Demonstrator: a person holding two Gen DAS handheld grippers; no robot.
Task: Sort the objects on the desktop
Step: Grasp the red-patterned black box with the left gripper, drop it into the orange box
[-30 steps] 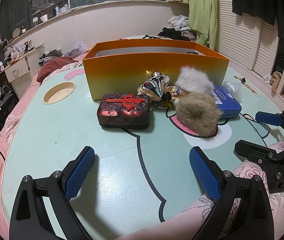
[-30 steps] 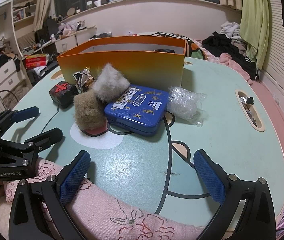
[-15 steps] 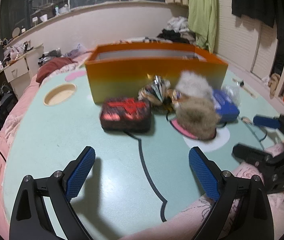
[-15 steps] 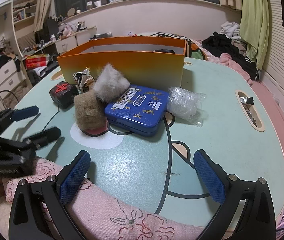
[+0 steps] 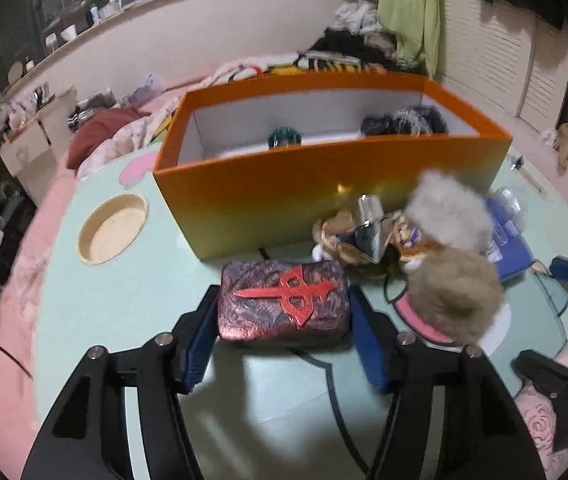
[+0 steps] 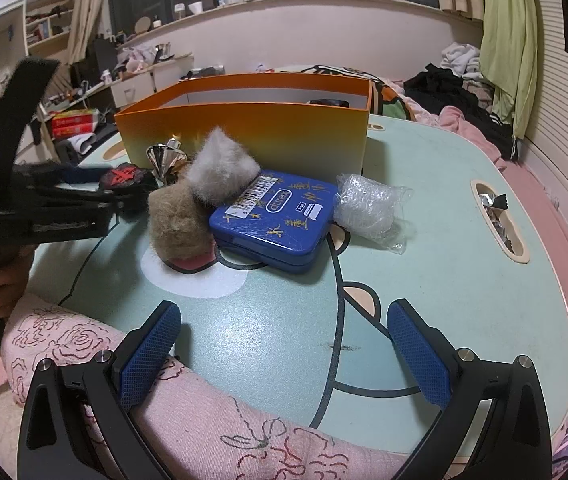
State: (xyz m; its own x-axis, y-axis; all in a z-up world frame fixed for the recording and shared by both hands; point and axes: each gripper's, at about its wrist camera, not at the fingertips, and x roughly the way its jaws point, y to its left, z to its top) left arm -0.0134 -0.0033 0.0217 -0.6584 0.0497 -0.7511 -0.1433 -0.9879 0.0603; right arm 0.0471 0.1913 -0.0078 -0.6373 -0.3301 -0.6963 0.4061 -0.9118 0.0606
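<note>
A dark red case with a red emblem (image 5: 284,300) lies on the pale green table in front of the orange box (image 5: 324,196). My left gripper (image 5: 284,312) straddles the case, its jaws closing, and the blue pads (image 5: 199,336) touch both ends of it. In the right wrist view the left gripper (image 6: 95,188) reaches the case (image 6: 121,176) from the left. My right gripper (image 6: 284,320) stays open over bare table near the front edge, nothing between its fingers. Further back lie a brown fluffy ball (image 6: 175,216), a grey fluffy ball (image 6: 219,168) and a blue tin (image 6: 275,216).
A bubble-wrap bundle (image 6: 368,208) lies right of the tin, and a silver cone-shaped trinket (image 5: 368,228) sits beside the case. The box holds a few dark items. The table has a round recess (image 5: 111,228) and a slot (image 6: 500,220). A pink-sleeved arm (image 6: 203,420) rests along the front edge.
My left gripper has moved forward to the dark red case and its jaws have narrowed around it. The right gripper has stayed where it was.
</note>
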